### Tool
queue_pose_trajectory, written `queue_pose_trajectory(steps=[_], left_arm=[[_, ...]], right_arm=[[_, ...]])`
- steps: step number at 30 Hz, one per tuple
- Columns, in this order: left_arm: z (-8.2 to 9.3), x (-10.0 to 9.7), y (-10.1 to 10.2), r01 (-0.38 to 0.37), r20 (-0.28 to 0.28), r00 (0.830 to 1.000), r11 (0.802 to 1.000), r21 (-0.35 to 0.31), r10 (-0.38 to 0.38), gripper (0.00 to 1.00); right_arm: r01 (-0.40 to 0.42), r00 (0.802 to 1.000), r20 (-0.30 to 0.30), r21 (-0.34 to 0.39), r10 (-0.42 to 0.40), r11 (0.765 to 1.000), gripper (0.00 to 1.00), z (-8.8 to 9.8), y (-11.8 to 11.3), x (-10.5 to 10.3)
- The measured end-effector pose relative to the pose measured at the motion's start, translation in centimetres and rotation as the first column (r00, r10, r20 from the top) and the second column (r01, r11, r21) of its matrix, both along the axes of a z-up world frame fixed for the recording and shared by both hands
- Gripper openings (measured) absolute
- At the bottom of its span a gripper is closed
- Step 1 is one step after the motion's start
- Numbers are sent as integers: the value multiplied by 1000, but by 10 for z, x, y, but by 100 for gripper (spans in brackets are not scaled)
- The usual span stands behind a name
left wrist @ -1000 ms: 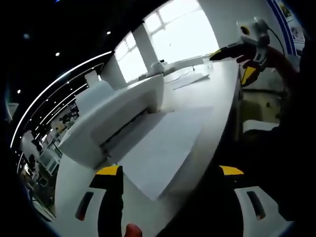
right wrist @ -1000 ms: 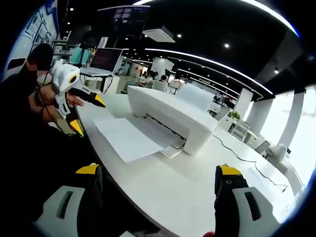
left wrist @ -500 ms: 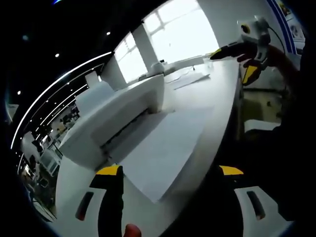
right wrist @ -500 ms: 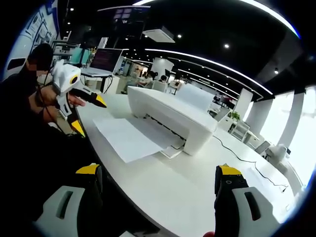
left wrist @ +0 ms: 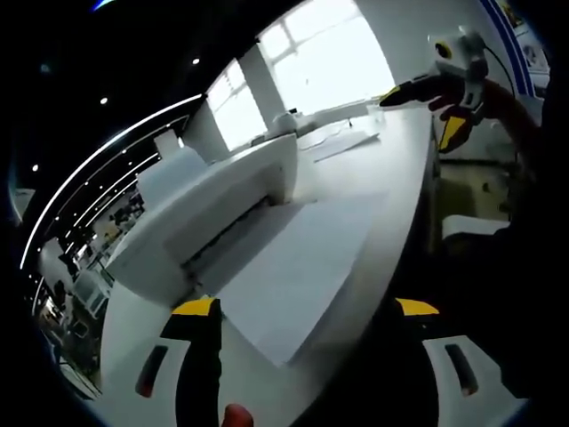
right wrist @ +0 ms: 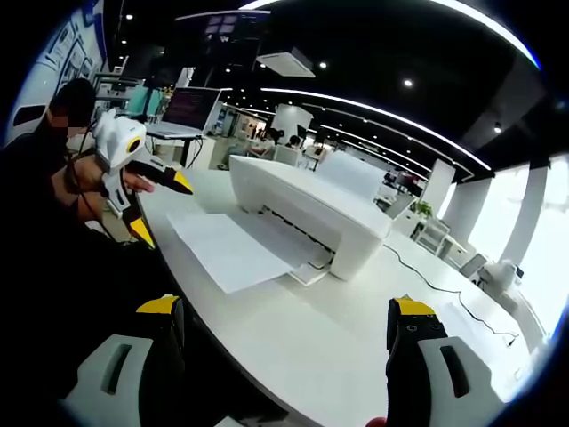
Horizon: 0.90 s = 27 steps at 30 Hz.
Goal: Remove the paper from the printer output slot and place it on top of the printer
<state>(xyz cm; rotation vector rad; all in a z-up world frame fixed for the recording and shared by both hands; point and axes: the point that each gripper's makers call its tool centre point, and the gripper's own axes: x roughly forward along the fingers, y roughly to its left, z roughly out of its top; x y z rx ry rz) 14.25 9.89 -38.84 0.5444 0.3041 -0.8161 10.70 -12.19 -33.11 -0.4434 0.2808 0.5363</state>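
Observation:
A white printer (left wrist: 209, 209) (right wrist: 307, 209) stands on a white table (right wrist: 373, 347). A sheet of white paper (left wrist: 298, 267) (right wrist: 233, 247) lies out of its output slot onto the tabletop, reaching the table's edge. My left gripper (left wrist: 307, 311) stands open in front of the paper's near corner, nothing between its yellow-tipped jaws; it also appears in the right gripper view as the left gripper (right wrist: 156, 200), held in a hand beyond the paper. My right gripper (right wrist: 284, 311) is open above the table edge; in the left gripper view the right gripper (left wrist: 422, 107) hangs far off, past the table.
A cable (right wrist: 444, 289) runs across the table beyond the printer. Loose papers (left wrist: 342, 142) lie at the table's far end near bright windows (left wrist: 311, 71). A laptop (right wrist: 182, 111) sits on a desk behind. A person's dark sleeve (right wrist: 44, 205) is at the table's edge.

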Motion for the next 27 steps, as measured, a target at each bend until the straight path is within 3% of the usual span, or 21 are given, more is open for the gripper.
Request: queue_pose_trajectory(steps=[27], left_arm=[[-4,3,-2,-8,-17,1000,1000,-10,8,86]], right_arm=[[0,1000,-2,2,0,1000,90,-1,-1,0]])
